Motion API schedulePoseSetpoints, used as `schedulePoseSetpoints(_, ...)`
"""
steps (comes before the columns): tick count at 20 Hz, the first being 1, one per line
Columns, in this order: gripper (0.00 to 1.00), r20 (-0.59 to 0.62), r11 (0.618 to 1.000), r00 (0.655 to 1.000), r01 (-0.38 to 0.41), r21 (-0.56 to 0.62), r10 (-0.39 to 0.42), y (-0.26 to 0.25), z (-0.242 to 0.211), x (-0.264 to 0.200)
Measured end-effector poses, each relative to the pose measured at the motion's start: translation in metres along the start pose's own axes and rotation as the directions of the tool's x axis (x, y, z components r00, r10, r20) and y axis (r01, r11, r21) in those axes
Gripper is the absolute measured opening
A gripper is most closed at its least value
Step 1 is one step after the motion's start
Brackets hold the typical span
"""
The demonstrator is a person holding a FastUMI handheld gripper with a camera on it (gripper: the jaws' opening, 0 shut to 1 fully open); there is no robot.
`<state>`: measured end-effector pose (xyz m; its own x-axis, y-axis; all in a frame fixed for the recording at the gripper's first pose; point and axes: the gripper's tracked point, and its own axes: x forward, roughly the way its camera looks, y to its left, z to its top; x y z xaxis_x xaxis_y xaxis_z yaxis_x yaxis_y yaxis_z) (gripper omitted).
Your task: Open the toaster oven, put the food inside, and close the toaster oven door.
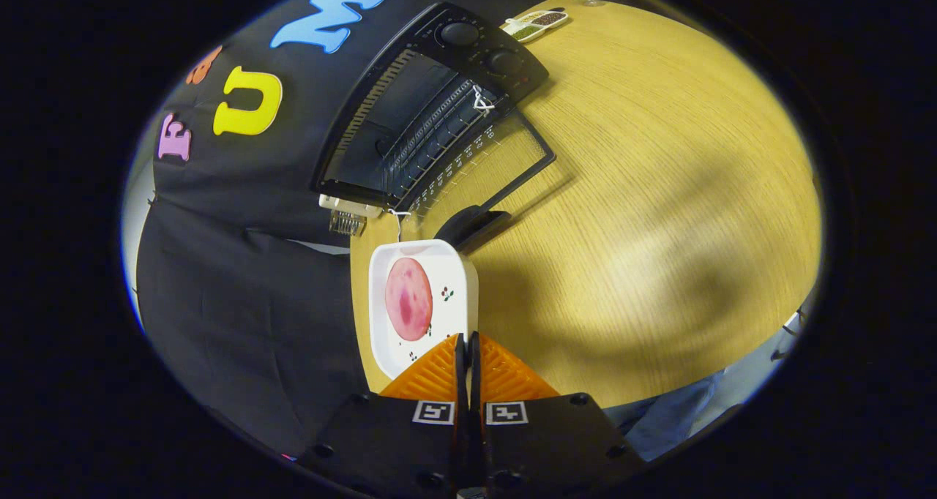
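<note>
Pale yellow wood-grain laminate covers the table (659, 192) in the gripper view; on it, against the black cloth wall, stands a black toaster oven (432, 111) with its glass door (487, 166) already swung down flat onto the tabletop, the door handle (472, 224) pointing toward the camera; inside, a wire rack (432, 137) shows, and two round knobs (460, 33) sit on the control panel; beyond the oven lies a small divided dish (534, 23) of something dark and green, too small to name.

Just ahead of the fingers, between them and the door handle, rests a white square plate (384, 316) with small printed sprigs; on it lies a round, flat pink slice of food (408, 299), perhaps ham or a patty, I cannot tell which; the plate sits near the table's edge.

The gripper (467, 342) has its fingers drawn almost together, only a thin slit between them; they meet at the plate's near rim, and whether that rim is pinched in the slit I cannot tell.

The plate looks stiff, glazed and likely slippery, light enough but breakable; the slice looks soft and limp and would likely slide if the plate tips; the raised rim seems the sensible place to pinch, keeping the plate level on the way to the rack.
</note>
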<state>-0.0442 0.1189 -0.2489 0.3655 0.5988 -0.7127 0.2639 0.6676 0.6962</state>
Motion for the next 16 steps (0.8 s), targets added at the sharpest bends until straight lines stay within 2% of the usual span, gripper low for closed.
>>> schedulePoseSetpoints(5, 0.02, 0.136, 0.996, 0.989, 0.043, 0.082, -0.054, 0.004, 0.013, 0.012)
schedulePoseSetpoints(12, 0.02, 0.319, 0.979, 0.948, -0.044, 0.200, -0.023, 0.034, 0.055, 0.030)
schedulePoseSetpoints(16, 0.02, 0.384, 0.968, 0.922, -0.053, 0.246, -0.047, 0.042, 0.080, 0.043)
